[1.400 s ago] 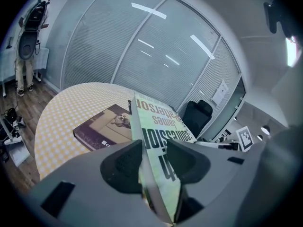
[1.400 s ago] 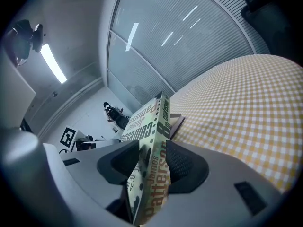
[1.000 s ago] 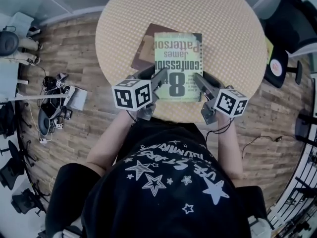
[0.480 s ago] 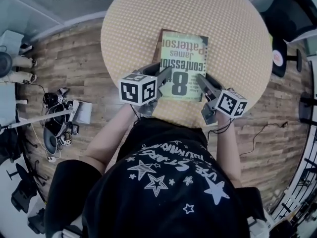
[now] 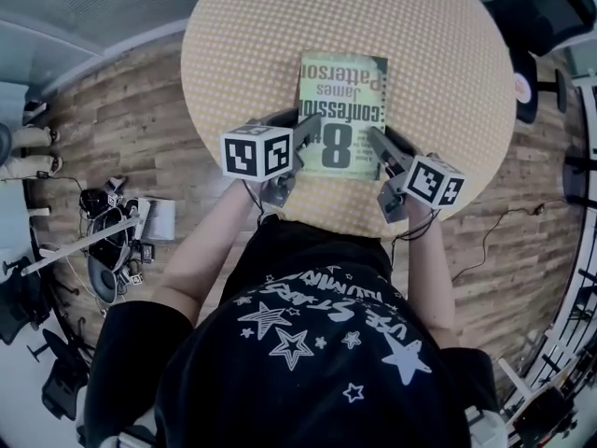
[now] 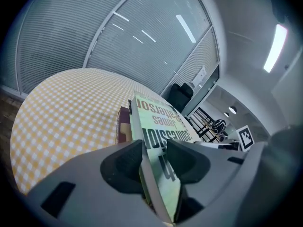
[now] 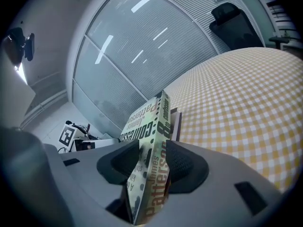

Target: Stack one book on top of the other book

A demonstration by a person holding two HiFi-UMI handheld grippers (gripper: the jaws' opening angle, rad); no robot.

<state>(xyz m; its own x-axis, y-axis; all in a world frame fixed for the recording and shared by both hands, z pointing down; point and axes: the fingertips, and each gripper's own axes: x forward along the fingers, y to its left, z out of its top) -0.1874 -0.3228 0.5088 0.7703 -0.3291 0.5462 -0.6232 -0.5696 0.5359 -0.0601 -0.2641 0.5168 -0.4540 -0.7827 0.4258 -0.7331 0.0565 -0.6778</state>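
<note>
A green paperback (image 5: 340, 115) lies face up over the near middle of the round table (image 5: 429, 45). My left gripper (image 5: 306, 133) is shut on its near left edge and my right gripper (image 5: 375, 145) is shut on its near right edge. The left gripper view has the green paperback (image 6: 158, 126) wedged between the left gripper (image 6: 154, 160) pads, with a dark brown book (image 6: 124, 126) just under it. The right gripper view has the green paperback (image 7: 149, 126) clamped in the right gripper (image 7: 151, 162), the brown book (image 7: 176, 122) beneath. From the head view the brown book is hidden.
A yellow checked cloth covers the table. Black office chairs (image 5: 536, 26) stand at the right. Cables and gear (image 5: 112, 241) lie on the wooden floor at the left. The person's torso is close to the table's near edge.
Both grippers have carried the green book across over the brown book. The brown book stuck out at its left a second ago and is now covered in the head view.
</note>
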